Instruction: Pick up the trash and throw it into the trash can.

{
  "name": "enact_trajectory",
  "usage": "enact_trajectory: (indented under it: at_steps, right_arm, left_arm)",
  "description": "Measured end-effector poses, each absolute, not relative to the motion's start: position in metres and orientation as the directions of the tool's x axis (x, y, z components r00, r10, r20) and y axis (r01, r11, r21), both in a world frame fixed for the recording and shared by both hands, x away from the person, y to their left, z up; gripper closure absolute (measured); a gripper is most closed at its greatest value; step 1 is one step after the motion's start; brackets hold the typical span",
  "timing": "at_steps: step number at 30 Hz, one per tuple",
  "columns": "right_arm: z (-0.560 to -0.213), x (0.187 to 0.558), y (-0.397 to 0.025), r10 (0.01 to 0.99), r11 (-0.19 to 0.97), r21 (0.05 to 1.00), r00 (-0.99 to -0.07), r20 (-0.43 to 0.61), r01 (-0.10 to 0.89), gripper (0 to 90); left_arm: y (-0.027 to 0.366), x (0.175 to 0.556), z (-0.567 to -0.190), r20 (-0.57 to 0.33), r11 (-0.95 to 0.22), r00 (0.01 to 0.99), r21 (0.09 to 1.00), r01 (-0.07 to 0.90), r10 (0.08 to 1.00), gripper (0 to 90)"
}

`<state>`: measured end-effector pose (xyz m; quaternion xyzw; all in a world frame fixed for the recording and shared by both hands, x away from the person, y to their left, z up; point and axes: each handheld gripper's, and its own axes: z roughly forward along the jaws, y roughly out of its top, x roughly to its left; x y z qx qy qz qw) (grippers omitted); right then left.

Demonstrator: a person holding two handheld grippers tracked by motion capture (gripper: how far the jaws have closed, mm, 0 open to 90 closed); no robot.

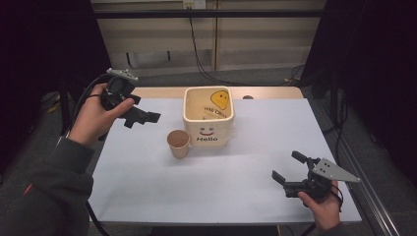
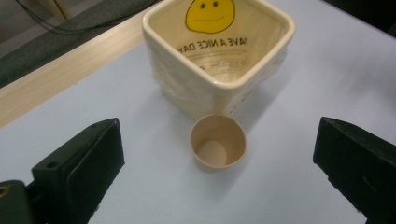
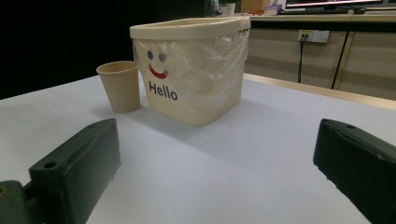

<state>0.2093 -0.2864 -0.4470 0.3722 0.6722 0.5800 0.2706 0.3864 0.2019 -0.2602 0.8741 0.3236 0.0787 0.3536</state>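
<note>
Two tools wide open, empty-jawed: left tool (image 1: pixel 142 117), right tool (image 1: pixel 289 168).

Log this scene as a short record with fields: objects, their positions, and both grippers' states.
cup: paper cup, upright, empty, just in front of the bin's left corner
bin: cream square bin, plastic liner, "Hello" face on front
left gripper: open, raised left of the bin, aimed at the cup
right gripper: open, low at the table's near right
</note>
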Motion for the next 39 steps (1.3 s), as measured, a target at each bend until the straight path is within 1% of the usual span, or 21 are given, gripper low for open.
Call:
enact_trajectory:
  at_steps: [2, 6, 9, 14, 18, 24, 25, 30, 31, 37, 39]
  right_arm:
    - [-0.447, 0.209, -0.286, 0.817, 0.045, 0.981, -0.572, 0.073, 0.189, 0.2]
    - [-0.447, 0.209, -0.287, 0.813, 0.056, 0.98, -0.578, 0.066, 0.191, 0.3]
    - [-0.447, 0.209, -0.287, 0.814, 0.052, 0.98, -0.577, 0.069, 0.191, 0.3]
    - [-0.448, 0.21, -0.287, 0.816, 0.051, 0.98, -0.574, 0.069, 0.19, 0.3]
    - [-0.448, 0.21, -0.287, 0.814, 0.054, 0.981, -0.577, 0.066, 0.189, 0.4]
    - [-0.448, 0.21, -0.287, 0.812, 0.057, 0.98, -0.58, 0.064, 0.189, 0.4]
    - [-0.448, 0.21, -0.287, 0.812, 0.06, 0.98, -0.581, 0.063, 0.19, 0.3]
    - [-0.448, 0.21, -0.287, 0.812, 0.055, 0.979, -0.58, 0.07, 0.195, 0.4]
    - [-0.448, 0.21, -0.287, 0.812, 0.055, 0.979, -0.58, 0.07, 0.195, 0.4]
    - [-0.449, 0.21, -0.287, 0.81, 0.058, 0.979, -0.583, 0.069, 0.197, 0.5]
    - [-0.449, 0.21, -0.287, 0.811, 0.062, 0.979, -0.581, 0.064, 0.194, 0.5]
  left_arm:
    - [0.199, 0.389, -0.26, -0.104, -0.557, 0.781, 0.643, 0.525, 0.616, 1.8]
    - [0.191, 0.396, -0.26, -0.083, -0.639, 0.801, 0.558, 0.53, 0.592, 1.9]
    - [0.186, 0.401, -0.261, -0.089, -0.644, 0.798, 0.54, 0.541, 0.596, 1.9]
    - [0.176, 0.408, -0.261, -0.091, -0.678, 0.803, 0.485, 0.552, 0.589, 2.2]
    - [0.17, 0.414, -0.264, -0.094, -0.683, 0.8, 0.467, 0.561, 0.593, 2.2]
    - [0.159, 0.42, -0.278, -0.062, -0.735, 0.814, 0.396, 0.551, 0.577, 2.2]
    - [0.157, 0.42, -0.281, -0.056, -0.737, 0.816, 0.397, 0.547, 0.575, 2.2]
    - [0.149, 0.425, -0.295, -0.046, -0.771, 0.829, 0.343, 0.537, 0.557, 2.2]
    - [0.148, 0.425, -0.299, -0.048, -0.77, 0.83, 0.344, 0.537, 0.556, 2.2]
    - [0.14, 0.429, -0.322, -0.058, -0.799, 0.843, 0.289, 0.528, 0.535, 2.3]
    - [0.137, 0.43, -0.329, -0.065, -0.801, 0.845, 0.287, 0.524, 0.53, 2.3]
